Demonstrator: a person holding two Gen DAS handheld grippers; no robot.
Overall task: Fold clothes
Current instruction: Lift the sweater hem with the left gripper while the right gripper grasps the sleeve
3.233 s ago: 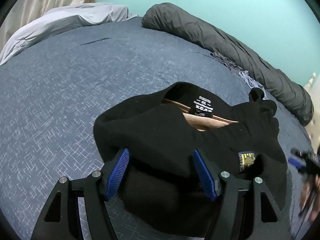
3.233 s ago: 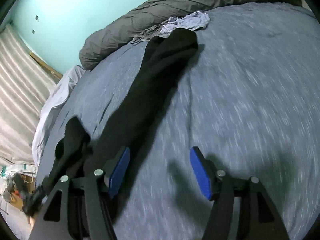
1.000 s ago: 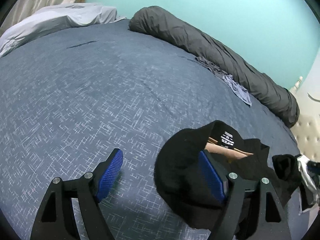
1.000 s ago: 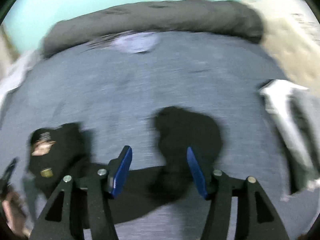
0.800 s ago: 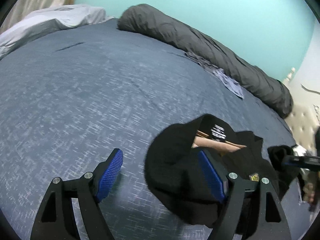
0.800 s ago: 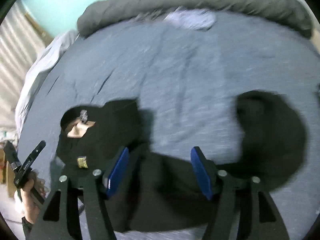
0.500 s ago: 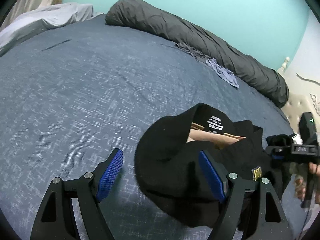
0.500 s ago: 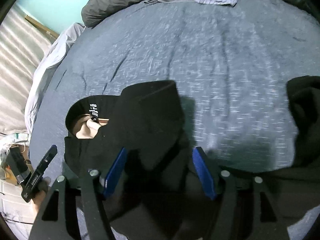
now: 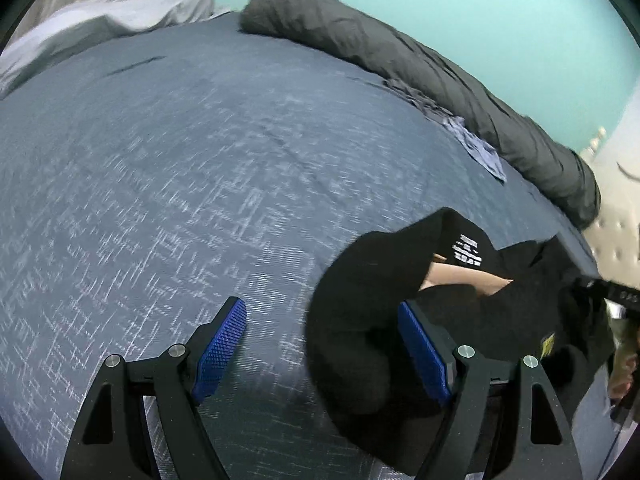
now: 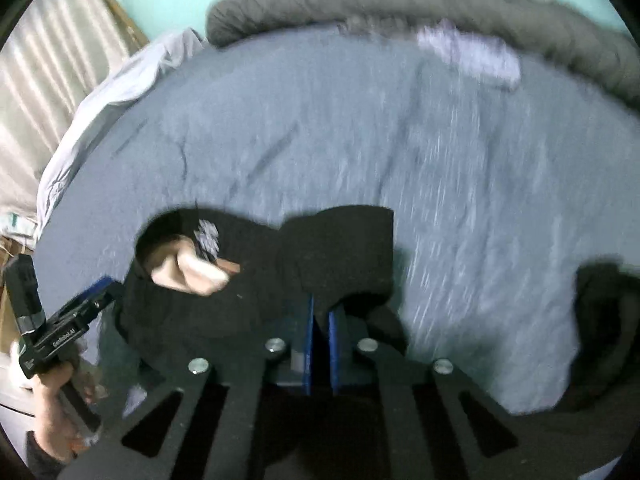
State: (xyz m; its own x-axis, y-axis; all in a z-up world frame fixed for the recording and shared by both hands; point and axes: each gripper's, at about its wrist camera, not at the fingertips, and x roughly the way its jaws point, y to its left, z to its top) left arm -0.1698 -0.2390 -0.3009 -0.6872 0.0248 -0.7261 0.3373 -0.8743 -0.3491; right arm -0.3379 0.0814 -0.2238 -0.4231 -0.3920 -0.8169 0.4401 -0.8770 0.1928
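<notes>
Right wrist view shows the right gripper clenched on the black knit sweater fold at six o'clock, while the left gripper gapes empty at eight o'clock; judging so, lift slowly, keeping that fold pinched.

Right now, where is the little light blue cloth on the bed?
The blue cloth lies far across the bed, against the rolled grey blanket by the wall, well beyond the black top; both views show it.
</notes>
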